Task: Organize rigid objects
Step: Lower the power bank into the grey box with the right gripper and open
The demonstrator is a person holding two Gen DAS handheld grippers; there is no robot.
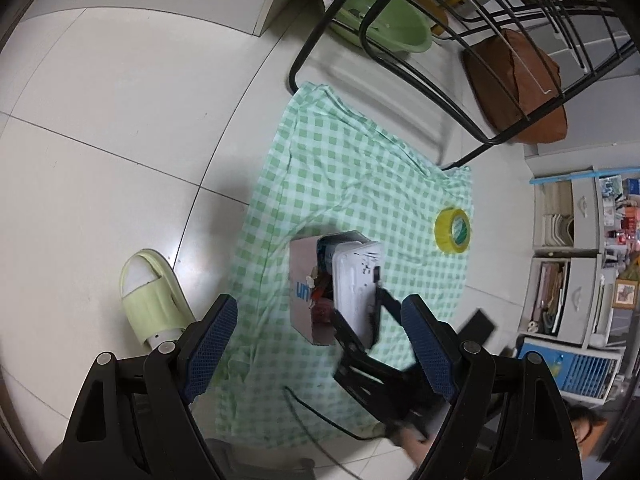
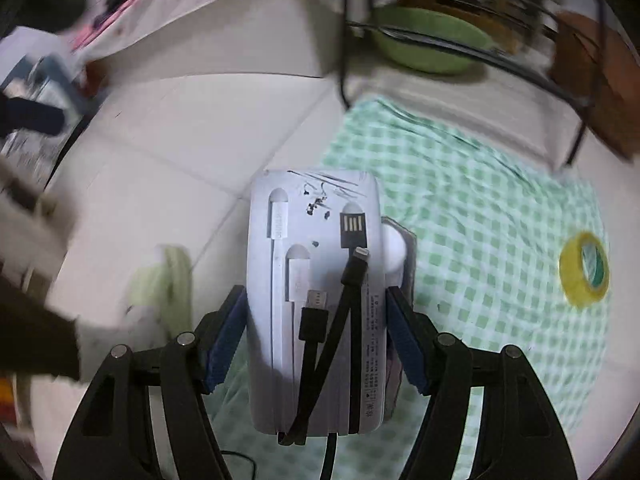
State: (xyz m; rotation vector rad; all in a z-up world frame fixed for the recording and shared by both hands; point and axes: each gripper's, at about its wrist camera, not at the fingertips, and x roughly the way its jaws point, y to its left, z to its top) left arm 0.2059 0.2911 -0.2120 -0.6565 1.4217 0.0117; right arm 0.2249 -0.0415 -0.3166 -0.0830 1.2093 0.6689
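Note:
My right gripper is shut on a white power bank with black and white cables on its face. In the left wrist view the same power bank is held over an open cardboard box that stands on a green checked cloth. The right gripper comes in from the lower right there. My left gripper is open and empty, nearer than the box. A roll of yellow tape lies on the cloth to the right; it also shows in the right wrist view.
The cloth lies on a white tiled floor. A pale green slipper lies left of the cloth. A black wire rack stands at the far end, with a green basin and a brown bag behind it. Shelving is at the right.

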